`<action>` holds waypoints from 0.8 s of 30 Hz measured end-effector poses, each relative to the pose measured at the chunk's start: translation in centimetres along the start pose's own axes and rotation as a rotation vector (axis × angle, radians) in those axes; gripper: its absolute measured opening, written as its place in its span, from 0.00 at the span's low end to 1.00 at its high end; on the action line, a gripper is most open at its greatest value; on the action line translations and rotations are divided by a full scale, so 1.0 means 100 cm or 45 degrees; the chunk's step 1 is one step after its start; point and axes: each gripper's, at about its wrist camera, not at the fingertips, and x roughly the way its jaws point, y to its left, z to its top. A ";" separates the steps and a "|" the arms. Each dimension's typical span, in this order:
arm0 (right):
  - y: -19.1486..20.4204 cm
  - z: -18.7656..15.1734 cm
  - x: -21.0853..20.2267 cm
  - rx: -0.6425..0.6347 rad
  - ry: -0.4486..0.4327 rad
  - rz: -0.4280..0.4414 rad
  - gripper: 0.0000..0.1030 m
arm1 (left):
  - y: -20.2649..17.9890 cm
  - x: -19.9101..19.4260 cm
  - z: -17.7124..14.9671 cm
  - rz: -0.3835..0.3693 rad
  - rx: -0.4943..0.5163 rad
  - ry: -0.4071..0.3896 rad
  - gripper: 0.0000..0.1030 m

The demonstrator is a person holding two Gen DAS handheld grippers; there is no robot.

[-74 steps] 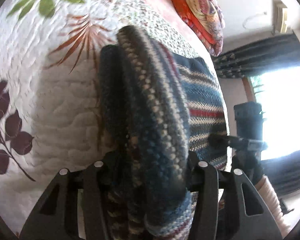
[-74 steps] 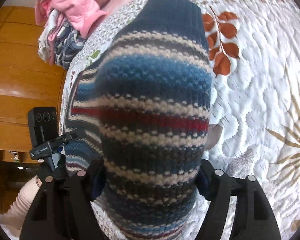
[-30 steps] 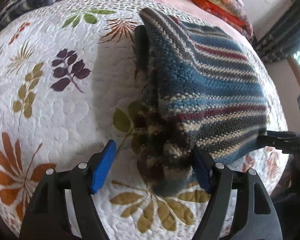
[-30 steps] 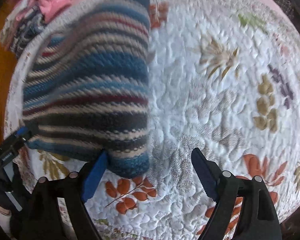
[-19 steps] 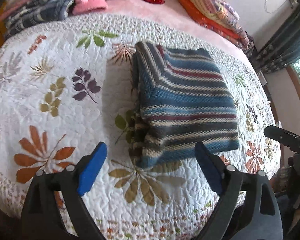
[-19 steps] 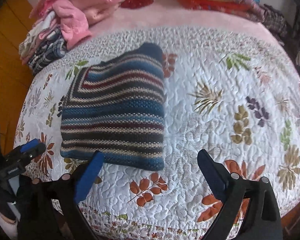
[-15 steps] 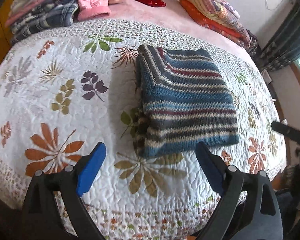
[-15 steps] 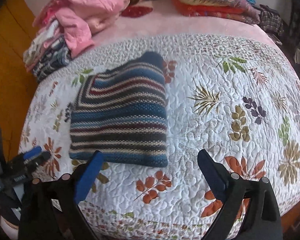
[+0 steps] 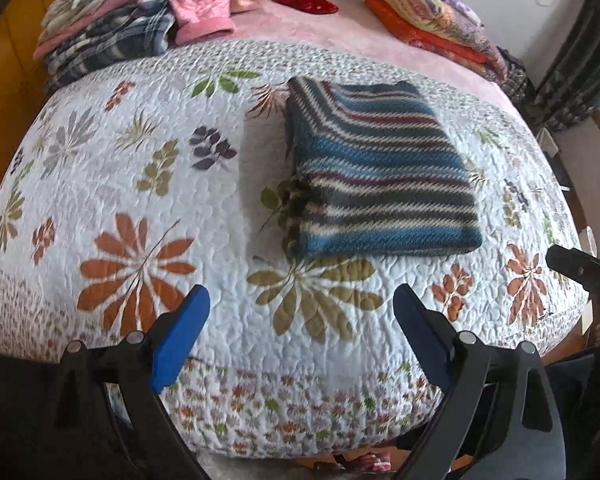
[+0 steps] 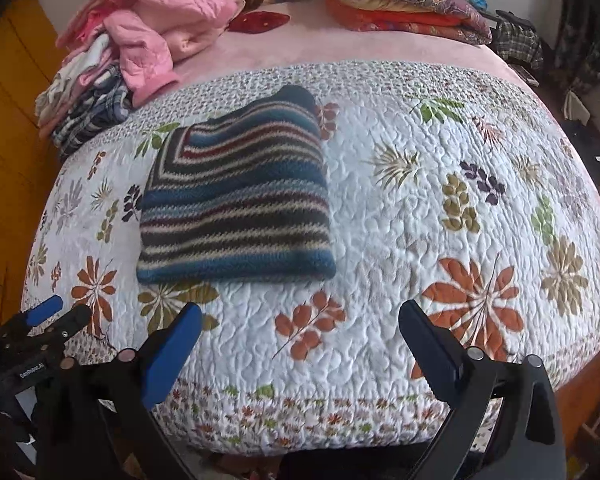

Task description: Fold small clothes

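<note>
While folded, striped sweater point(image 9: 376, 184) flat on quilt point(image 9: 100, 168), beyond both spread grippers point(image 9: 300, 312) point(image 10: 300, 332)

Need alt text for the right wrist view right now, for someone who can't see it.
A folded striped sweater lies flat on a leaf-print quilt, with the open right gripper empty in front of it. A pile of pink clothes sits behind at the left.

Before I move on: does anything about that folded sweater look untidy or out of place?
Mostly tidy. The striped sweater lies folded flat on the floral quilt, but in the left wrist view a bunched bit of knit pokes out along its left edge instead of being tucked in. Both grippers are open and clear of it.
</note>
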 end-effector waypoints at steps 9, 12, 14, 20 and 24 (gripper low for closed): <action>0.018 -0.022 0.002 -0.046 0.029 -0.038 0.96 | 0.004 -0.006 -0.020 -0.006 -0.020 0.012 0.91; 0.026 -0.029 0.001 -0.070 0.015 -0.029 0.96 | 0.003 -0.004 -0.022 0.016 -0.030 0.044 0.91; 0.032 -0.033 0.003 -0.084 0.028 -0.051 0.96 | 0.003 -0.004 -0.022 0.024 -0.034 0.041 0.91; 0.043 -0.039 0.004 -0.130 0.022 -0.066 0.96 | 0.002 -0.014 -0.020 0.104 -0.022 -0.045 0.91; 0.049 -0.038 -0.005 -0.172 -0.026 -0.162 0.96 | -0.002 -0.017 -0.021 0.120 -0.012 -0.067 0.91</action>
